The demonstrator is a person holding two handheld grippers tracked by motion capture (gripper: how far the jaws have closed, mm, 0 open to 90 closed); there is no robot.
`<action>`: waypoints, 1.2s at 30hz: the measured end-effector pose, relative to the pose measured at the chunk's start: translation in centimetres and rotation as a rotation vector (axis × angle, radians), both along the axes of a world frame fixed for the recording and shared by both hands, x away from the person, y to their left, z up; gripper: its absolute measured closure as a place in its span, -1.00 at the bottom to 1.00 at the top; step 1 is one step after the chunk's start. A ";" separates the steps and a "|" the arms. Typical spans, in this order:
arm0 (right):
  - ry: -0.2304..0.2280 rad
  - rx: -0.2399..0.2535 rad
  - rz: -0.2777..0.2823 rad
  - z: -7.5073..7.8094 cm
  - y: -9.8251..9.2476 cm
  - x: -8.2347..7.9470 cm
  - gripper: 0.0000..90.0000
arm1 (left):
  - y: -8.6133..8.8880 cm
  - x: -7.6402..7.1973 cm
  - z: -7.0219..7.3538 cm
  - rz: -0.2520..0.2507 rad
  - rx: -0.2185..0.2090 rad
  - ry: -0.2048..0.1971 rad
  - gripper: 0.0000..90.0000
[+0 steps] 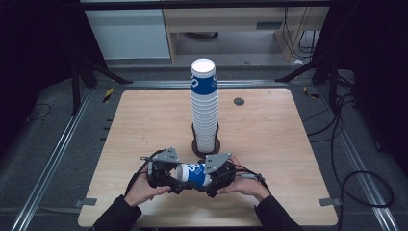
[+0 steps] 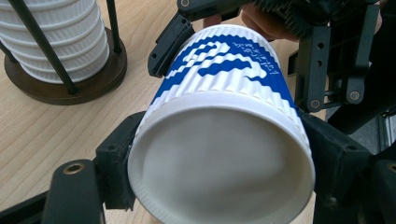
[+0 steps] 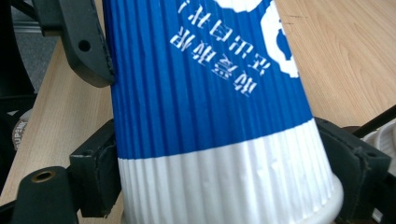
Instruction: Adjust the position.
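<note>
At the near edge of the desk (image 1: 144, 115), just in front of the person, one blue and white paper cup (image 1: 192, 174) lies on its side in the air between the two tools. The left hand-held gripper (image 1: 169, 180) is clamped on the closed, narrow end of the cup; in the left gripper view its pads press on both sides just behind the white base (image 2: 219, 163). The right hand-held gripper (image 1: 214, 179) holds the other part of the cup, and in the right gripper view the black pads touch the white band (image 3: 224, 182) on both sides, so I judge it is also clamped on the cup.

The work seems to be to pass the cup from one tool to the other, probably for putting it on the stack. To do it well, only one side should let go, and slowly, while the other keeps a light grip, because the ribbed wall can be crushed easily. The cup should stay level and not be pulled from both ends.

Farther on the desk, well apart from the hands, the tall stack of cups (image 1: 204, 106) stands upright in a round holder (image 1: 206, 144) with thin black rods. Any approach must come from above, along the stack.
</note>
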State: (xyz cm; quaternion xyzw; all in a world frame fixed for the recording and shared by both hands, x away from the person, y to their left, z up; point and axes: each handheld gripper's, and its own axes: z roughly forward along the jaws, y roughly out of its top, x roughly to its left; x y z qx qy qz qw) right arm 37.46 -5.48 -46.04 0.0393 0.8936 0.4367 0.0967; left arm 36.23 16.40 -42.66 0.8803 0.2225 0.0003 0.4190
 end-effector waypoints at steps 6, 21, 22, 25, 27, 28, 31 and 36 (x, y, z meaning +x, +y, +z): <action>0.018 0.014 -0.009 0.1 0.0 0.1 -0.73 | 0.3 0.1 0.2 -0.002 -0.024 0.005 -0.46; 0.101 0.216 -0.079 2.3 -3.5 1.2 -0.82 | 4.3 1.0 1.5 0.087 -0.231 -0.077 -0.45; 0.111 0.225 -0.075 2.3 -3.6 1.3 -0.82 | 4.4 0.9 1.6 0.083 -0.246 -0.080 -0.45; 0.139 0.235 -0.059 2.2 -3.7 1.3 -0.82 | 4.3 0.6 1.7 0.059 -0.277 -0.091 -0.45; 0.156 0.233 -0.043 2.1 -3.5 1.3 -0.83 | 4.0 0.5 1.7 0.038 -0.282 -0.098 -0.45; 0.156 0.233 -0.043 2.1 -3.5 1.3 -0.83 | 4.0 0.5 1.7 0.038 -0.282 -0.098 -0.45; 0.184 0.241 -0.007 1.9 -3.3 1.1 -0.83 | 3.5 0.2 1.7 -0.006 -0.278 -0.096 -0.45; 0.205 0.269 0.024 1.9 -3.2 1.0 -0.83 | 2.9 0.0 1.5 -0.050 -0.280 -0.081 -0.45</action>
